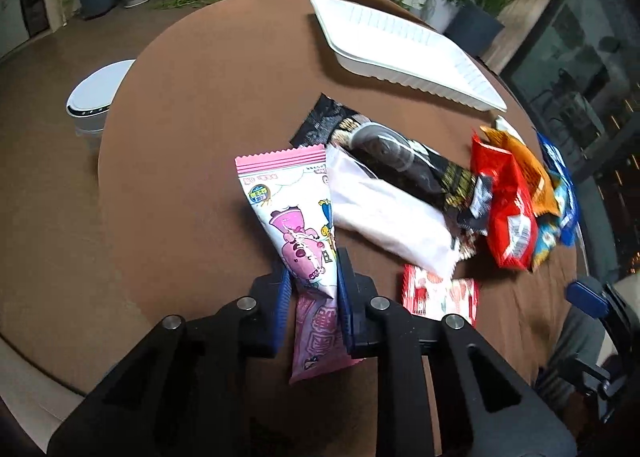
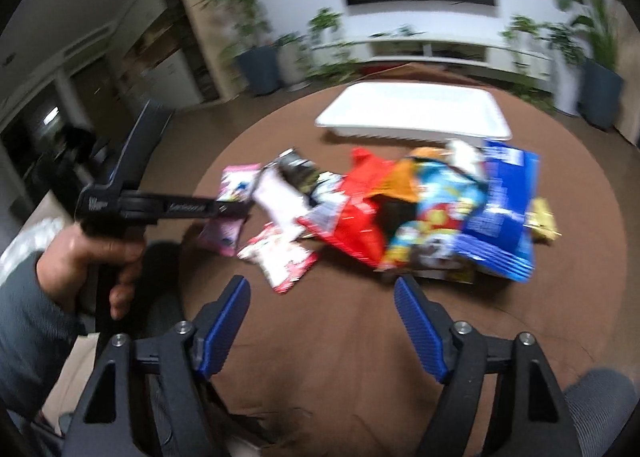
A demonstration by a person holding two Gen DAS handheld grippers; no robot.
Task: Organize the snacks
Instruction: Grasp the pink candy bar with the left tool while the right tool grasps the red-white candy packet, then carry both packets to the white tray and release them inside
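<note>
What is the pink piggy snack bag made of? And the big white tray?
The pink piggy bag, pinched in the left tool, looks like thin glossy plastic film: it crinkles and has a zigzag sealed end. The white tray looks like matte molded foam or pulp, with ribbed walls; which one, I cannot tell.

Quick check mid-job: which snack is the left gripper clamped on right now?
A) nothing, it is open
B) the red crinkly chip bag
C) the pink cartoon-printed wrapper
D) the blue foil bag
C: the left gripper has its blue-padded fingers pinching the pink cartoon-printed wrapper above the brown round table.
</note>
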